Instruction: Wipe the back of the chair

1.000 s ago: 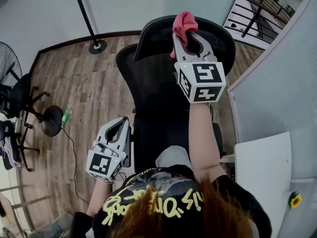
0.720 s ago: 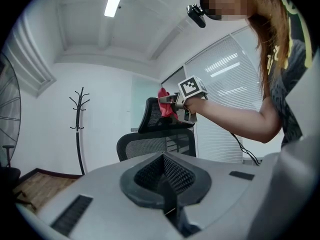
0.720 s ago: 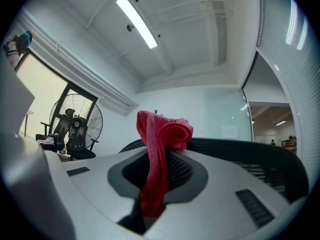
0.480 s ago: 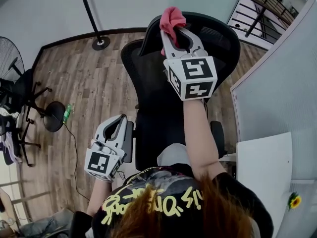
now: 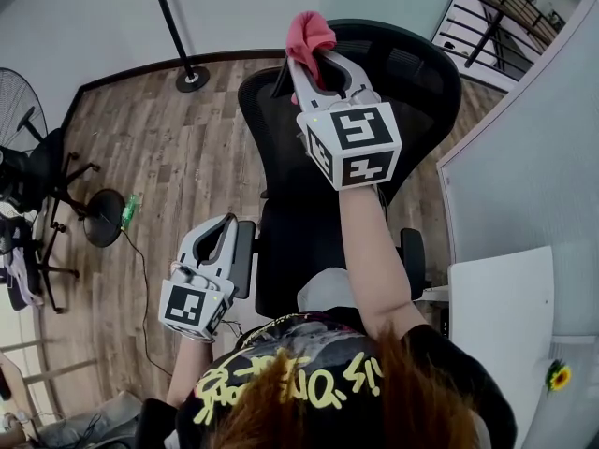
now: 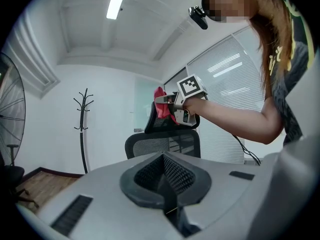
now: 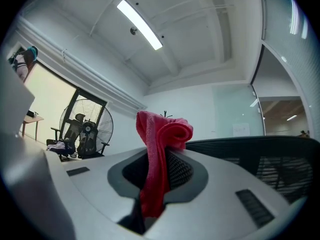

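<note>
**Red cloth at top edge of chair back**

Right claw (image 5: 304, 59): closed tight on a red cloth (image 5: 310, 34). In the right gripper view the cloth (image 7: 161, 134) hangs pinched between the two pads, its bunched top standing above the tips of the claw (image 7: 157, 156). It is raised at upper centre of the head view, the arm stretched forward. The cloth meets the upper left rim of the black mesh chair back (image 5: 416, 82).

Left claw (image 5: 228, 236): jaws together, nothing between them. The left gripper view shows the pads of this claw (image 6: 165, 184) meeting. It is held low at lower left of the head view, just beside the left edge of the chair, apart from the mesh.

Surroundings: wood floor (image 5: 168, 166) on the left, a coat stand (image 5: 174, 36) at upper left, a standing fan (image 5: 17, 110) at the far left edge, and a white tabletop (image 5: 496, 316) at lower right.
</note>
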A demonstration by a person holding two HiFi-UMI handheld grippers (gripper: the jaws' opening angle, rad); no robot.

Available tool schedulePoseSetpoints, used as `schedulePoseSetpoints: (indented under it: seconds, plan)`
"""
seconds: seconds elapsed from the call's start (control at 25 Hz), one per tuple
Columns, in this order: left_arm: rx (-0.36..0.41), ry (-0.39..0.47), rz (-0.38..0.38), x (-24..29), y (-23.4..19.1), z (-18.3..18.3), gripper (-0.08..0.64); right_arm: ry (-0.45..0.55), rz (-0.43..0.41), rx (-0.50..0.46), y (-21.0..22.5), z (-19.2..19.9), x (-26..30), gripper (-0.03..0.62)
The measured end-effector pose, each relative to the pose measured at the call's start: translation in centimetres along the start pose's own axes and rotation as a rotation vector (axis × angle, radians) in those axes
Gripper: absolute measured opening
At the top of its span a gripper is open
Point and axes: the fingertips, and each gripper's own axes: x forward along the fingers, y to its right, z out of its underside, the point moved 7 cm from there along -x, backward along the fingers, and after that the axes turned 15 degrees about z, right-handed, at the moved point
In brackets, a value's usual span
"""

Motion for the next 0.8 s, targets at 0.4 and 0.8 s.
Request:
schedulePoseSetpoints:
  seconds: [0.4,0.8]
  plan:
    - [0.005,0.015,0.018,0.2,0.6,-0.1,-0.006,0.008,-0.044,0.045,0.4,1.2,-3.8,0.061]
    - [0.014,0.015,0.056,1.6,1.1,-0.5,-0.006,0.05,0.195,0.01,9.5,1.7,-11.2,0.061]
